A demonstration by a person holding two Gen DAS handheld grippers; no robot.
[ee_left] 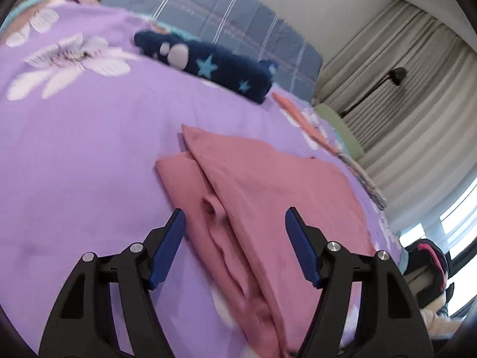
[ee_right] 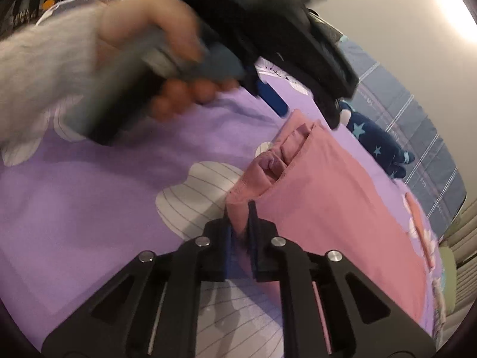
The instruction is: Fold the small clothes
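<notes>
A pink garment [ee_left: 268, 185] lies partly folded on a purple flowered bedsheet [ee_left: 74, 155]. My left gripper [ee_left: 235, 219] hangs just above the garment's bunched near edge, its blue pads spread wide and gripping nothing. In the right wrist view the same pink garment [ee_right: 342, 208] spreads to the right, and my right gripper [ee_right: 240, 211] is shut on its near corner, the cloth pinched between the pads. The left gripper [ee_right: 268, 95], blurred and held by a hand [ee_right: 167, 59] in a pale sleeve, hovers over the garment's far end.
A dark blue fleece item with stars [ee_left: 208, 65] lies further back on the bed, in front of a striped grey-blue quilt [ee_left: 238, 21]. Curtains [ee_left: 402, 104] and a window stand to the right, past the bed's edge. A pile of clothes [ee_left: 429, 268] sits low right.
</notes>
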